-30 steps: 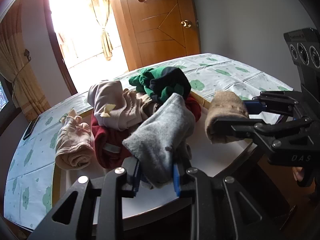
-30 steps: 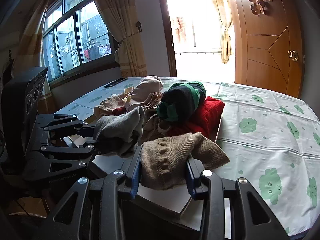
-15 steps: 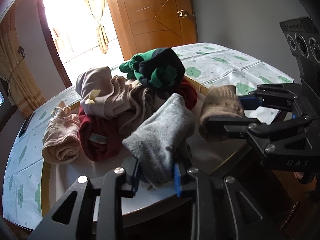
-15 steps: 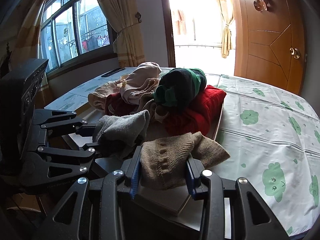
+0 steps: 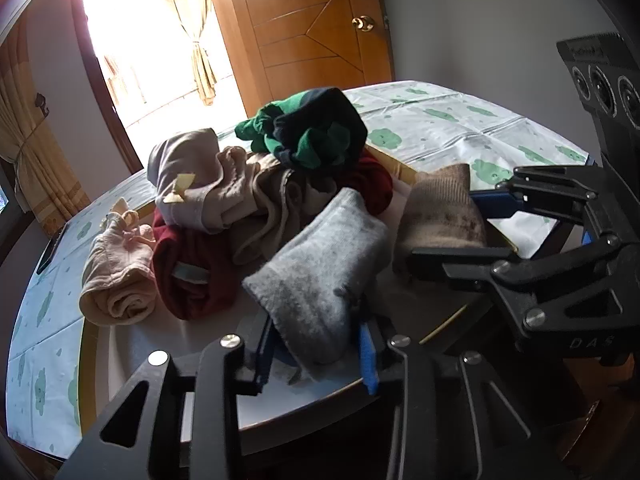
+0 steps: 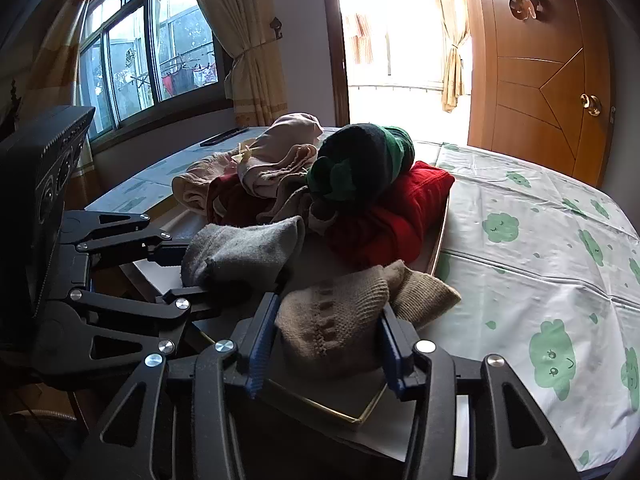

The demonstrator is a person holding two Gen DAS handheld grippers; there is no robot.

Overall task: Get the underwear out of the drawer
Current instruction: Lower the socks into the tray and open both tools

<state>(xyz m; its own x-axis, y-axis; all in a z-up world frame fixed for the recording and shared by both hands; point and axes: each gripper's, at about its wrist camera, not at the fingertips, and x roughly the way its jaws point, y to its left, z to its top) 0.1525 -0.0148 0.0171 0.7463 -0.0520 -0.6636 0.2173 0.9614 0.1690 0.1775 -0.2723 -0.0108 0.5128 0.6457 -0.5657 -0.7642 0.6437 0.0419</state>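
Fuzzy grey knit roll [image 5: 320, 280] between opening left gripper [image 5: 316, 344] fingers; ribbed tan knit [image 6: 332, 320] between opening right gripper [image 6: 326, 344] fingers.

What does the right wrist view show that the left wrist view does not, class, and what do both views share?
Only the right wrist view shows the window with laundry hanging outside. Only the left wrist view shows the rolled beige garment whole at the pile's edge. Both show the grey sock between the left gripper's opening jaws, the tan knit sock between the right gripper's opening jaws, the green-and-navy bundle, and the wooden door.
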